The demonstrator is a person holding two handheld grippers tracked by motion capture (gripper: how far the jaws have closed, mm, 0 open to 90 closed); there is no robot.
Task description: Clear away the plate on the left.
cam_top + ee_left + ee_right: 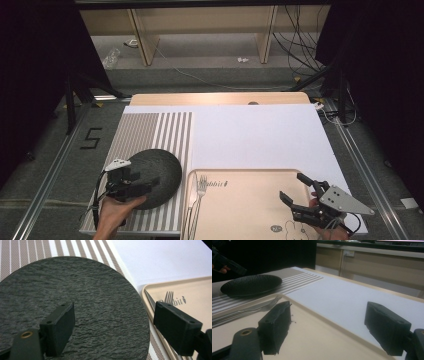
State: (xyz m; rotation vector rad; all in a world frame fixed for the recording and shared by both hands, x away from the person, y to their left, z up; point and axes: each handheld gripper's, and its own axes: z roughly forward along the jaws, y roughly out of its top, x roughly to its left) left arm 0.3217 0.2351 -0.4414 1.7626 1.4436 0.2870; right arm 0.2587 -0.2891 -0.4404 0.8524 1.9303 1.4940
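A round black textured plate [159, 169] rests on a striped placemat [142, 130] at the near left. My left gripper [147, 184] hovers open over the plate's near side; in the left gripper view its jaws [113, 312] stand wide apart above the plate [82, 297] with nothing between them. A beige tray [250, 210] lies to the right, with a fork [201, 186] along its left edge. Over the tray's right part my right gripper [291, 186] is open and empty. The right gripper view [328, 307] looks across the tray [317, 340] to the fork [265, 304] and plate [252, 283].
A white sheet [260, 135] covers the wooden table [220, 98] behind the tray. Beyond the table are wooden shelf legs [142, 40] and loose cables [300, 45] on the floor. Metal rails run along both sides of the table.
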